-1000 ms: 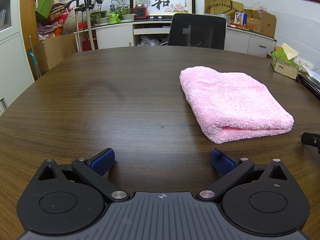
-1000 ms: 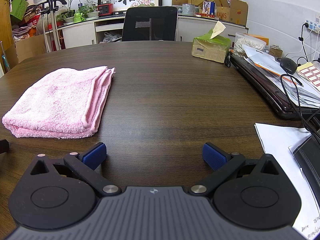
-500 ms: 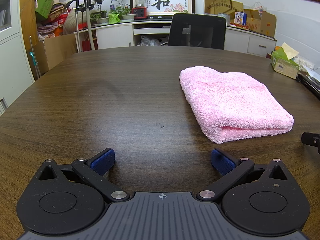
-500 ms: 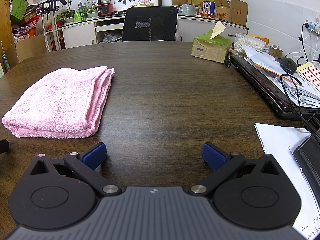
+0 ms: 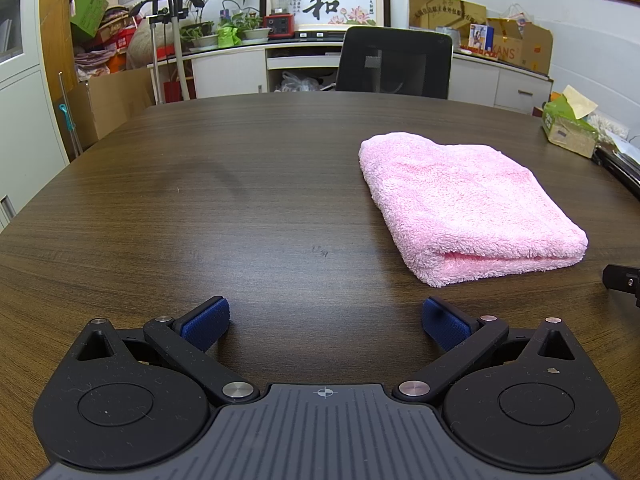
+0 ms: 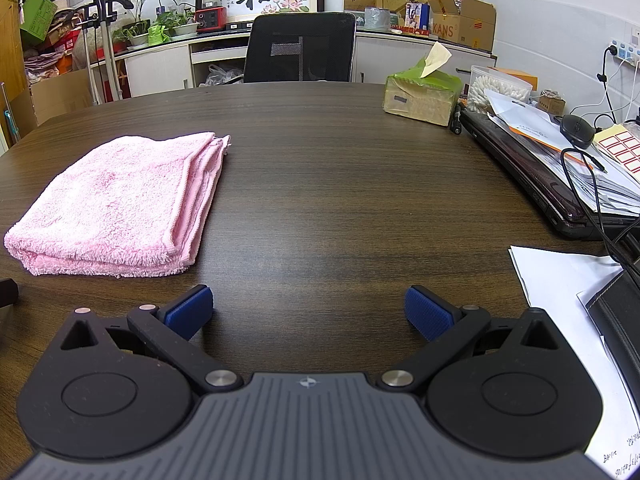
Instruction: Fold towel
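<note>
The pink towel [image 5: 468,204] lay folded into a thick, fluffy rectangle, its layers stacked and showing along the edge nearest me, flat on the dark wood tabletop [image 5: 240,200]. It sat ahead and to the right of my left claw [image 5: 325,320], and ahead and to the left of my right claw [image 6: 308,310], so it lay between the two, touched by neither. In the right wrist view the towel [image 6: 116,200] showed its stacked hems along the side facing my right claw. Both claws were spread wide, blue pads far apart, gripping nothing and hanging just above bare wood. Beyond my right claw, further right, a closed laptop [image 6: 520,160] carried loose papers [image 6: 532,128] and a mouse [image 6: 576,130], and a white sheet [image 6: 560,280] lay close by its right finger. A green tissue box [image 6: 420,96] stood further ahead on the right. Across the tabletop a black office chair [image 5: 394,64] faced me, with white cabinets [image 5: 228,72], potted plants [image 5: 240,28], a framed calligraphy picture [image 5: 332,4] and cardboard boxes [image 5: 520,44] along the wall behind it.
</note>
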Tool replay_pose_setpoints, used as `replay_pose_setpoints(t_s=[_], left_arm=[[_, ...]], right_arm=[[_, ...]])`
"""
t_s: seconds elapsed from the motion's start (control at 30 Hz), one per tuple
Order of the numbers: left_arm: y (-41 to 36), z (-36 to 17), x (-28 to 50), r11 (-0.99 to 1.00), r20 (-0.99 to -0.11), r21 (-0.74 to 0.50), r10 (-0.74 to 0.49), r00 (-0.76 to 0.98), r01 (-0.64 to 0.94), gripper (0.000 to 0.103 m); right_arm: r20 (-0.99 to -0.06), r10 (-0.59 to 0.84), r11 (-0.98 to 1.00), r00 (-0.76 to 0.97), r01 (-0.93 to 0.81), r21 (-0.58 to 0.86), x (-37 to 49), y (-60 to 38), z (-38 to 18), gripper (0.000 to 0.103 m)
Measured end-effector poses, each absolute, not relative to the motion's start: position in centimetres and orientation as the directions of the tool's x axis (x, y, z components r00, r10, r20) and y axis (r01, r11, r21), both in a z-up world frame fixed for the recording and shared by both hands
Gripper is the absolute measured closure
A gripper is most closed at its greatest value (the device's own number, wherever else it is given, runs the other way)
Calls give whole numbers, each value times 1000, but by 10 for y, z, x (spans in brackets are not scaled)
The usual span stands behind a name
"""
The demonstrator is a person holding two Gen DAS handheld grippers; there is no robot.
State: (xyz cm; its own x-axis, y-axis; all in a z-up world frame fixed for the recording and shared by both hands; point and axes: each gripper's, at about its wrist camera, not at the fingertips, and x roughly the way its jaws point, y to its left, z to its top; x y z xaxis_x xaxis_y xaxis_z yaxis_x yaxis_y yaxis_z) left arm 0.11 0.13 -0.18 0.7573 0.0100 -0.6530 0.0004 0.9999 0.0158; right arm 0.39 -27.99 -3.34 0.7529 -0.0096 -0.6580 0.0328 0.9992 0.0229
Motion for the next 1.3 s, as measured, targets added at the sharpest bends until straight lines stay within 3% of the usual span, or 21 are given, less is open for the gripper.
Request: replay_pose_setpoints(t_s=[1.3], left_arm=[[6,1,1,1000,-652,15,7,758,4,0]], right_arm=[[-657,7,1000,754,8,20,1,-281,-34,0]])
